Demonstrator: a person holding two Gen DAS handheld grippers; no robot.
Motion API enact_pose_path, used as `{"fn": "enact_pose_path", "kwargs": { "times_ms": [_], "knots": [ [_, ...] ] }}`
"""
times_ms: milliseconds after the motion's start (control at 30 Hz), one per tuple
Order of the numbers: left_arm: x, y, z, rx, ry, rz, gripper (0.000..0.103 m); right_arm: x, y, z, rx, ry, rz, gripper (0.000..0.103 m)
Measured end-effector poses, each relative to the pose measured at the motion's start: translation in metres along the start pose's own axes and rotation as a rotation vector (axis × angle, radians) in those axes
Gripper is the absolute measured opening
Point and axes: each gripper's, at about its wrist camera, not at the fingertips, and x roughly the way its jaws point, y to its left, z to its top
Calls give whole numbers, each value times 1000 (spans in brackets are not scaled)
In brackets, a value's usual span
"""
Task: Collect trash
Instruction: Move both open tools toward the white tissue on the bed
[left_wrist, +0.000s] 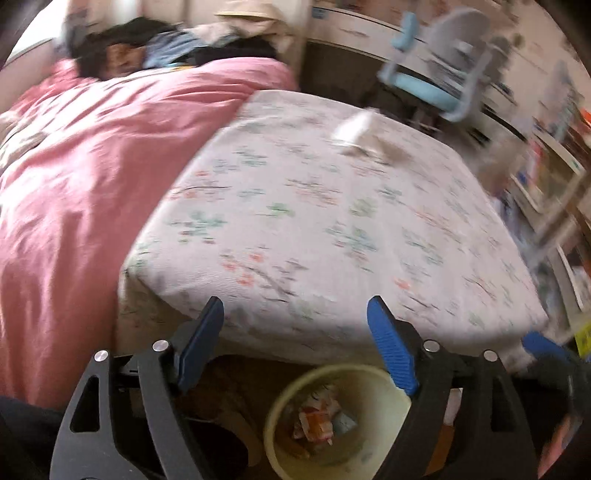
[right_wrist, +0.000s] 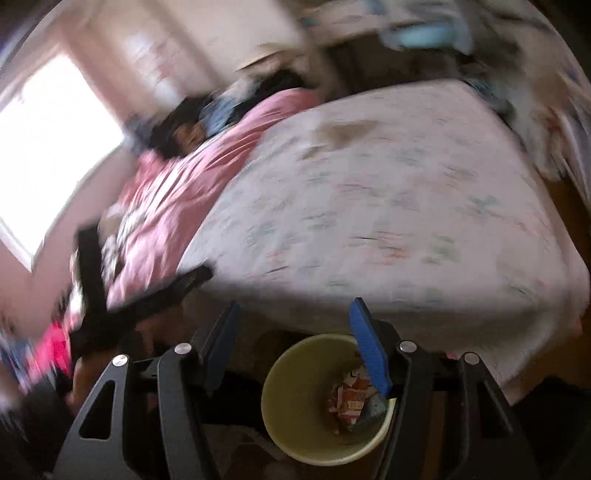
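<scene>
A: Where is the trash?
B: Wrappers (left_wrist: 317, 421) lie inside the bin (left_wrist: 280, 417), on the floor just beside the bed (left_wrist: 314, 221).
A: Your grippers?
B: Your left gripper (left_wrist: 295, 350) and right gripper (right_wrist: 295, 343) hang above the bin, jaws apart, holding nothing.

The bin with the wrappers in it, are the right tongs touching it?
Cannot tell. In the right wrist view the right tongs stand open and empty, and one blue finger overlaps the bin's rim, but the blurred picture shows no plain contact or gap.
</scene>
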Motion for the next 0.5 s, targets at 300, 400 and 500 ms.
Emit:
{"fn": "enact_pose_path", "kwargs": {
  "times_ms": [300, 400, 500],
  "knots": [
    [12, 19, 4, -90, 1, 68, 77, 12, 55, 8, -168, -62, 45, 64],
    [18, 12, 1, -65, 13, 85, 77, 17, 57, 8, -160, -58, 49, 64],
    [19, 9, 2, -57, 13, 82, 77, 17, 55, 11, -135, -65, 56, 64]
  ]
}}
